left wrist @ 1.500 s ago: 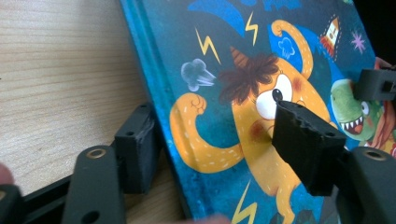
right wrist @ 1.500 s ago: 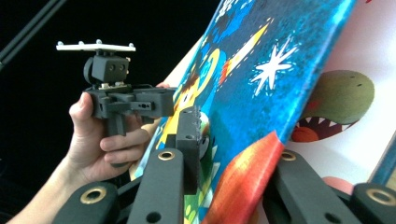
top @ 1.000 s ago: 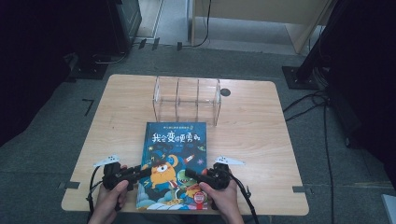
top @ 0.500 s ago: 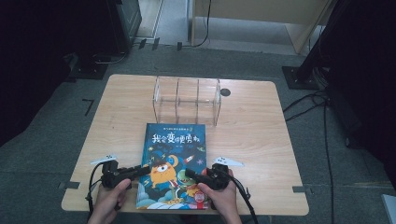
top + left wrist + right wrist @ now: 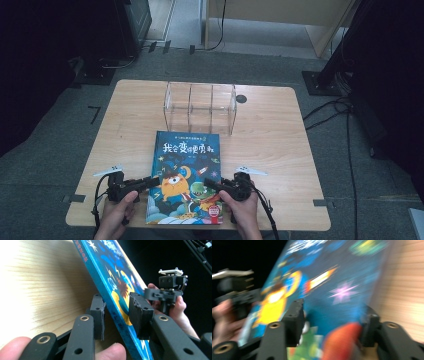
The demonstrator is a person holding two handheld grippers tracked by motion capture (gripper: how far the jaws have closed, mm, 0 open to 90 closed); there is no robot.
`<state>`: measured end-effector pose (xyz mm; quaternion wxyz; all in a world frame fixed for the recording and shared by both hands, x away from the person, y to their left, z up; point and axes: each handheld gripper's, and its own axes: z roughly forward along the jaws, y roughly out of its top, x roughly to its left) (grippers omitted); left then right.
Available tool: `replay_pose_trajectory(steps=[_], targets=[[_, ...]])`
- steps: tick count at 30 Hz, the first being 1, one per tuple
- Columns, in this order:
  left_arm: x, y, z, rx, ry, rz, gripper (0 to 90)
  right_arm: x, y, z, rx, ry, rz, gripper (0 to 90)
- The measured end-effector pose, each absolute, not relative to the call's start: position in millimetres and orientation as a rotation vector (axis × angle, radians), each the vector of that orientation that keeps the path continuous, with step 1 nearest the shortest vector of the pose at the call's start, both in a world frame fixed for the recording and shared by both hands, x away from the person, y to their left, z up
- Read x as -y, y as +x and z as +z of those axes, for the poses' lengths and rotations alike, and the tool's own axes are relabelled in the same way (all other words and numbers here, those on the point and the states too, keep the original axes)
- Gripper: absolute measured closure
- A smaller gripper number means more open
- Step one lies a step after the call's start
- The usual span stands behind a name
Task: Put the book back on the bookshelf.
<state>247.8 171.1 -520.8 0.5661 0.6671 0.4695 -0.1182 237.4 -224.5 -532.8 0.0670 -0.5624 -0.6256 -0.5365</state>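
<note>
Table [image 5: 280,150]: light wood top with a dark floor all round; the picture book sits at the middle of its near half, and the bare wood on either side of the book gives you free room to move.
Clear rack [image 5: 200,106]: a see-through divider box with three slots, standing just beyond the book's far edge and slightly apart from it (probably where the book is headed, with the slots open at the top).
Picture book [image 5: 186,182]: blue cover with a cartoon monster; its long axis runs away from you toward the rack, and its near edge reaches the table's near edge. In the left gripper view the book [image 5: 117,287] stands tilted off the wood, with its left edge lifted.
Left gripper [image 5: 148,182]: at the book's left edge, toward the near corner. Its jaws [image 5: 117,313] straddle that edge, one pad under and one over the cover, and they have just been closing; you look to have it pinched, but a slight gap at the lower pad can't be ruled out.
Right gripper [image 5: 211,184]: at the book's right edge, level with the left one. Its jaws reach across the cover [image 5: 332,315]; the picture is blurred, so I can't tell whether the pads bite.
Key relation: both grippers are equally near, on opposite long edges, so raising the book upright means swinging its far edge up toward the rack.
</note>
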Motion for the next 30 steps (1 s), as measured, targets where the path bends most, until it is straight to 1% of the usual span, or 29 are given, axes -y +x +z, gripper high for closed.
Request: replay_pose_trajectory(steps=[2, 5, 7, 10, 19, 26, 30], targets=[[-171, 248, -521, -1.111, 1.567, -0.277, 69.0, 238, 237, -534, 1.839, -1.866, -1.587, 68.9], [-171, 247, -520, -1.096, 1.565, -0.264, 69.1, 237, 236, -533, 1.94, -1.967, -1.507, 83.1], [-170, 245, -519, -1.08, 1.563, -0.248, 69.0, 229, 235, -532, 2.004, -1.969, -1.482, 89.1], [-171, 243, -518, -1.059, 1.559, -0.234, 69.2, 219, 235, -530, 2.064, -1.989, -1.462, 90.0], [-168, 240, -514, -0.98, 1.562, -0.202, 69.8, 214, 239, -527, 2.04, -2.102, -1.438, 90.0], [-168, 238, -512, -0.954, 1.556, -0.179, 69.8, 227, 248, -534, 1.795, -2.042, -1.476, 90.0], [-169, 237, -509, -0.921, 1.543, -0.169, 71.0, 229, 250, -529, 1.777, -2.009, -1.528, 90.0]])
